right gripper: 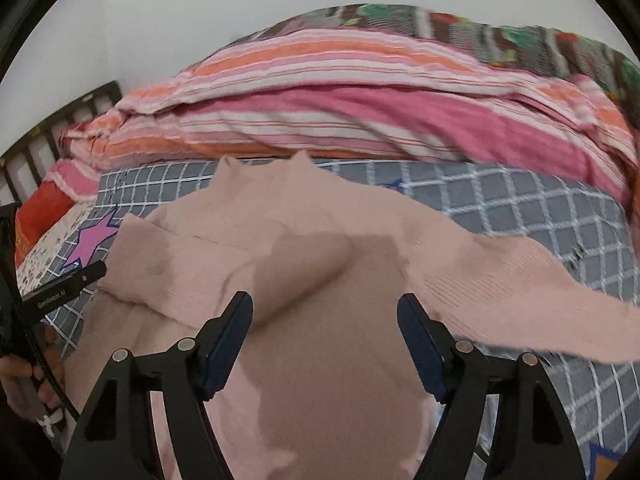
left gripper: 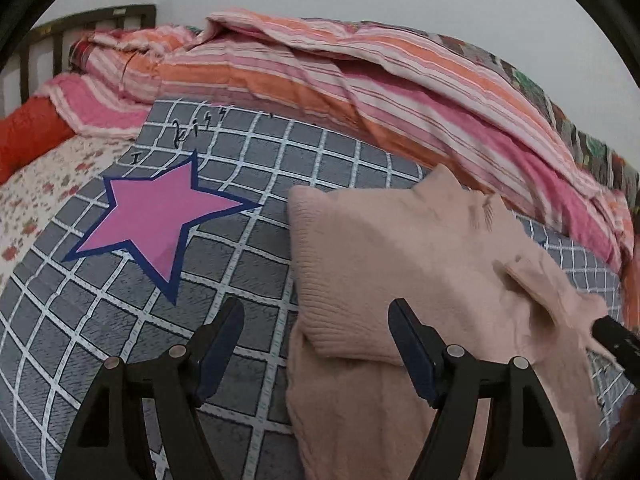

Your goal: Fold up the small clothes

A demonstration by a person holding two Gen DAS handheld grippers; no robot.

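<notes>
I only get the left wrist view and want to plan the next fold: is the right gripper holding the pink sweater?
Observer: No. The right gripper hovers over the pink sweater with jaws open and nothing pinched.
Operator: Where is the other sleeve?
Observer: The unfolded sleeve lies spread sideways across the grid blanket, not yet folded in.
Operator: How does my left gripper look from there?
Observer: The left gripper sits beside the sweater's left edge, held by a hand.

Each black hand-held gripper [left gripper: 316, 344] carries dark-blue pads [right gripper: 228, 344] and silver pivot screws [right gripper: 185, 345].
</notes>
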